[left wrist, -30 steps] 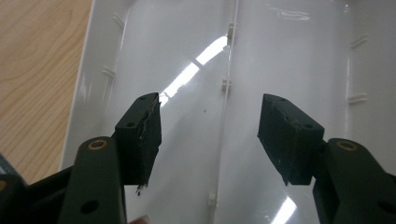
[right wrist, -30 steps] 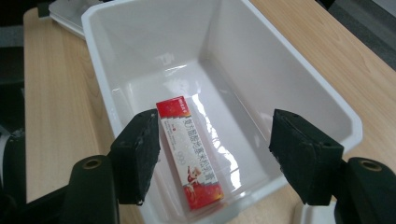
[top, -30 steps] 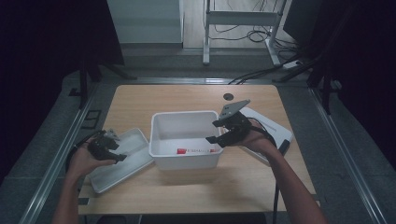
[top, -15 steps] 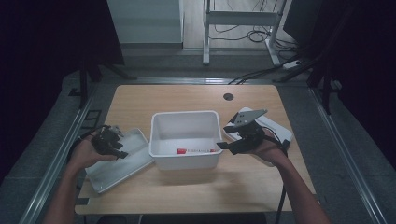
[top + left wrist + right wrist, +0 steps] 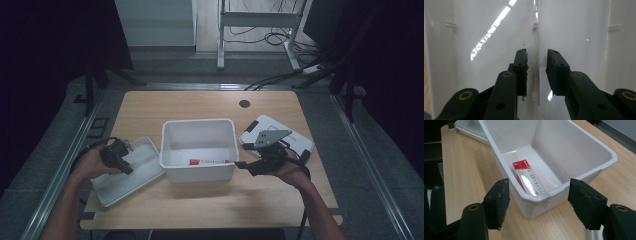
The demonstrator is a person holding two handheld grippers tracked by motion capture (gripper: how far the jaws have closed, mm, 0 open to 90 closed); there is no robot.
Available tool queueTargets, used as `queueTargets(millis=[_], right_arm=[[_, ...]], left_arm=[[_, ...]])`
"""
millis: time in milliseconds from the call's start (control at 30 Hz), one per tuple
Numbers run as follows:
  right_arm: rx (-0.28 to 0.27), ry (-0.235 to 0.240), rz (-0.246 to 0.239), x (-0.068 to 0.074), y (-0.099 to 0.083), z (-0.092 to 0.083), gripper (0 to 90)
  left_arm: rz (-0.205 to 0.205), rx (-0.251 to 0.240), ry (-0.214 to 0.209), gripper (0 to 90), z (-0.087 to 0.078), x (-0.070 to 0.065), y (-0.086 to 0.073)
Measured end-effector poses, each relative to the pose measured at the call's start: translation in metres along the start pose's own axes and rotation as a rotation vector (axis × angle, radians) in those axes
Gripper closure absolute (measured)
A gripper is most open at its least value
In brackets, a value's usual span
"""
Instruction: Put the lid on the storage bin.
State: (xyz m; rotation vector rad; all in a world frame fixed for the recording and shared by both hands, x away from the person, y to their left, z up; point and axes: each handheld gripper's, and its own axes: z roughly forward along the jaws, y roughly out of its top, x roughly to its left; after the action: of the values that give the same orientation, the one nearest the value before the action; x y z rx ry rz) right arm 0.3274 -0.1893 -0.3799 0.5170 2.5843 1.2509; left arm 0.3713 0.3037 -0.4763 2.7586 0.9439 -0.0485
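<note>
The left tongs (image 5: 116,156) have been closing astride a rib of the flat white plastic lid (image 5: 141,170), apparently to lift it; the right tongs (image 5: 250,164) gape beside the white plastic bin (image 5: 197,172) on the worktop (image 5: 200,102).

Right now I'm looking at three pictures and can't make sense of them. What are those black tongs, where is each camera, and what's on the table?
No robot arm here: a person holds a hand-worked gripper in each hand. The high view looks down on the wooden table. The left gripper is over a white lid lying flat at the table's left. The right gripper hovers beside a white bin in the middle. Behind it lies a white flat device; I cannot tell what it is.

Each other picture comes from a camera riding on one gripper, looking along its black fingers. The left ones have just been closing, with a raised rib of the lid between them, not yet pressed. The right fingers stand open, holding nothing, facing the bin, where a red and white box lies.
</note>
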Motion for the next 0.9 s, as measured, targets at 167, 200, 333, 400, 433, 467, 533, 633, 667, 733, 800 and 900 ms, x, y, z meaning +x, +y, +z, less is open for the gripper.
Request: queueTargets(millis=[167, 200, 333, 400, 433, 467, 533, 633, 667, 733, 800, 900], right_arm=[[-0.024, -0.004, 0.018, 0.001, -0.008, -0.004, 33.6], [-0.028, -0.009, 0.023, 0.002, -0.010, -0.005, 33.7], [-0.045, -0.031, 0.030, 0.005, -0.016, -0.009, 33.8], [-0.053, -0.040, 0.033, 0.007, -0.019, -0.011, 33.9], [-0.061, -0.046, 0.036, 0.009, -0.021, -0.012, 33.9], [-0.071, -0.047, 0.042, 0.010, -0.022, -0.013, 34.0], [-0.097, -0.042, 0.055, 0.011, -0.026, -0.014, 34.5], [-0.111, -0.044, 0.066, 0.012, -0.030, -0.015, 34.6], [-0.114, -0.044, 0.067, 0.012, -0.031, -0.015, 34.7], [-0.125, -0.043, 0.075, 0.013, -0.033, -0.016, 34.8], [-0.135, -0.044, 0.076, 0.015, -0.034, -0.016, 34.9], [-0.143, -0.040, 0.080, 0.017, -0.037, -0.016, 35.0]], left_arm=[[0.003, -0.023, -0.026, 82.5, 0.003, 0.003, -0.001], [0.004, -0.023, -0.022, 84.8, 0.003, 0.003, -0.001], [0.005, -0.031, -0.021, 88.6, 0.003, 0.004, -0.002], [0.026, -0.031, 0.012, 89.2, 0.002, 0.003, -0.002], [0.035, -0.037, 0.018, 89.2, 0.001, 0.002, -0.003], [0.046, -0.045, 0.019, 89.3, -0.002, 0.003, -0.004], [0.045, -0.071, 0.017, 89.3, -0.011, 0.004, -0.007], [0.045, -0.109, 0.021, 89.3, -0.030, 0.005, -0.011], [0.051, -0.115, 0.031, 89.3, -0.038, 0.005, -0.013], [0.057, -0.130, 0.045, 89.4, -0.054, 0.005, -0.015], [0.058, -0.156, 0.061, 89.4, -0.072, 0.004, -0.018], [0.057, -0.202, 0.069, 89.4, -0.095, 0.005, -0.021]])
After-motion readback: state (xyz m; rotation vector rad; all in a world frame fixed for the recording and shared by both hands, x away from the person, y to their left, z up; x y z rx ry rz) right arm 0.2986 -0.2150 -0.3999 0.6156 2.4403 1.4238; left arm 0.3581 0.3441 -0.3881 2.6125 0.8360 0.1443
